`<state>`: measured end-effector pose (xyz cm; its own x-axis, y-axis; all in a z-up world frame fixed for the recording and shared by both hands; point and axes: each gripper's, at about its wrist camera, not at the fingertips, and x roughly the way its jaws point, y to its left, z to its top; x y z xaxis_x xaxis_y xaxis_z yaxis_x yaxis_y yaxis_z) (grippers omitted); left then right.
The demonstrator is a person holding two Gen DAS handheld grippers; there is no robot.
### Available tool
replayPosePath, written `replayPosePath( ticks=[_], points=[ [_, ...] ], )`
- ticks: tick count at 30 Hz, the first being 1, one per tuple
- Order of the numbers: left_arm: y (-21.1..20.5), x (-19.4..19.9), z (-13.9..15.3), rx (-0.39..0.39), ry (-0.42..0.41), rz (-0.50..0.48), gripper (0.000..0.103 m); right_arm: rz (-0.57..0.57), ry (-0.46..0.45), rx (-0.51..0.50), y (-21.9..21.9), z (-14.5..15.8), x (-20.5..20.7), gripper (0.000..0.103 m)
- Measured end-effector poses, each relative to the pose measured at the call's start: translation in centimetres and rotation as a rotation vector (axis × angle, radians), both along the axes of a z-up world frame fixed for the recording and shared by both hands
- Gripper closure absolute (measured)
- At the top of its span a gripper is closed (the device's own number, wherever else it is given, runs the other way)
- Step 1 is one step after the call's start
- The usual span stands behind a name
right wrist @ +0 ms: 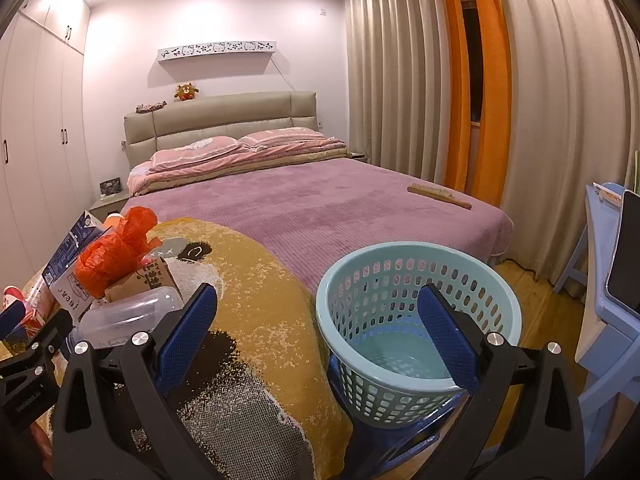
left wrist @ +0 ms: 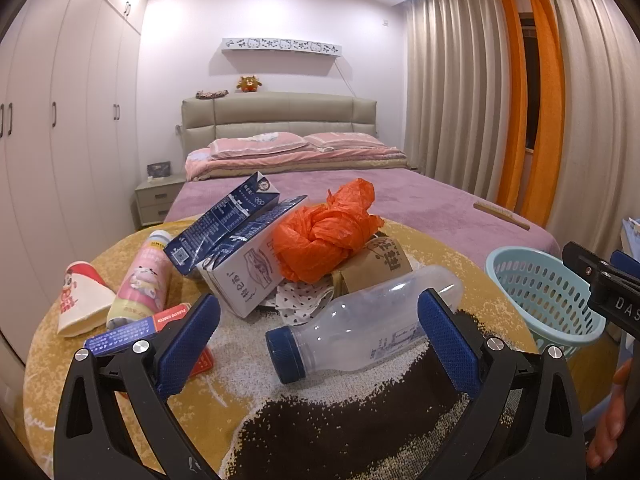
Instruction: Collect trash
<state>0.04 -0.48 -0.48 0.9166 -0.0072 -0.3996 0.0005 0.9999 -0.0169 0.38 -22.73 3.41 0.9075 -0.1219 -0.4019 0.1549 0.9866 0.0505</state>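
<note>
Left gripper (left wrist: 318,340) is spread wide around the clear bottle (left wrist: 360,324), which lies on its side on the yellow blanket (left wrist: 120,392), not yet gripped. Right gripper (right wrist: 318,340) is also wide, holding nothing, over the near rim of the empty basket (right wrist: 416,396).

Risks: the round bottle likely rolls or squirts out when squeezed — smooth plastic. The basket overhangs the blanket edge; a nudge could tip it. The carton (left wrist: 236,280) and orange bag (left wrist: 324,232) stack loosely just behind — a knock could topple them.
</note>
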Motion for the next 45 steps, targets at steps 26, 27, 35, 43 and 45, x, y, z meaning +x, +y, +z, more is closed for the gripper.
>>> replayPosePath(
  ticks=[26, 27, 35, 43, 45],
  points=[
    [0.02, 0.01, 0.03, -0.002, 0.003, 0.001, 0.007, 0.006, 0.007, 0.006, 0.18, -0.27, 0.11, 0.007],
    [0.02, 0.02, 0.05, -0.002, 0.003, 0.001, 0.007, 0.006, 0.008, 0.005, 0.18, -0.28, 0.12, 0.007],
    [0.03, 0.02, 0.06, -0.002, 0.004, 0.001, 0.007, 0.008, 0.008, 0.006, 0.15, -0.35, 0.14, 0.007],
    [0.03, 0.03, 0.08, -0.002, 0.004, 0.001, 0.007, 0.015, 0.009, 0.005, 0.22, -0.41, 0.05, 0.007],
    [0.07, 0.03, 0.06, -0.005, 0.004, 0.001, 0.007, 0.019, 0.011, 0.007, 0.23, -0.34, 0.02, 0.007]
  ],
)
